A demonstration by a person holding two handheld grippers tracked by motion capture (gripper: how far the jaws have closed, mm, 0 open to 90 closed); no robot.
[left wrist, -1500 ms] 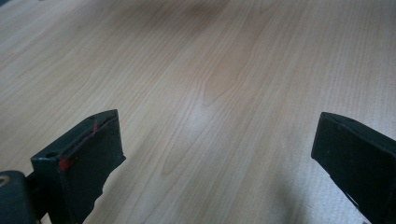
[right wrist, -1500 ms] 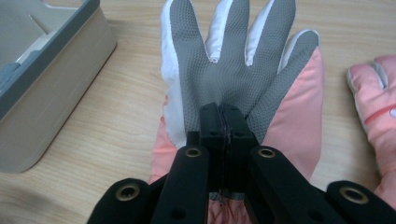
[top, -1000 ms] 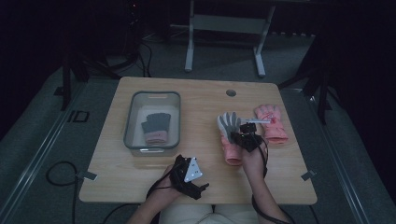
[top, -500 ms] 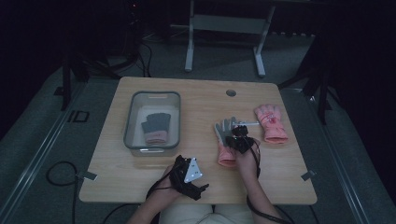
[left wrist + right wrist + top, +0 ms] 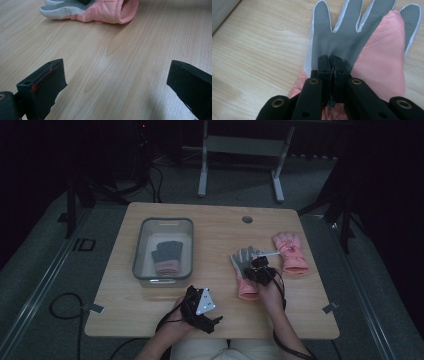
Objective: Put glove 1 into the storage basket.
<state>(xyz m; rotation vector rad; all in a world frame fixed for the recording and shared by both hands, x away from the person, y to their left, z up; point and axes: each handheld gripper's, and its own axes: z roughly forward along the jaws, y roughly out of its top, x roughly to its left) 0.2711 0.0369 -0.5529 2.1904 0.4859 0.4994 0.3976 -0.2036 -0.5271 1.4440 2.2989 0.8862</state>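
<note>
A pink glove with a grey palm (image 5: 244, 270) lies palm up on the wooden table (image 5: 150, 305), fingers pointing away from the person. My right gripper (image 5: 258, 268) sits on its palm (image 5: 352, 37); the jaws are pressed together, tips (image 5: 331, 60) pinching the grey fabric. A second pink glove (image 5: 290, 252) lies just to the right, back side up. My left gripper (image 5: 202, 307) rests near the table's front edge, jaws wide open (image 5: 120, 82) over bare wood, with the first glove's cuff (image 5: 110, 10) ahead of it.
A clear plastic bin (image 5: 142, 232) stands left of centre with a grey-and-pink glove (image 5: 166, 256) inside. A round cable hole (image 5: 247, 219) is near the far edge. A white tag (image 5: 270, 253) lies between the two gloves.
The right gripper has come down and slightly toward the person, bringing the grey-palmed glove with it; the glove now lies flat on the table. The left gripper has not moved.
</note>
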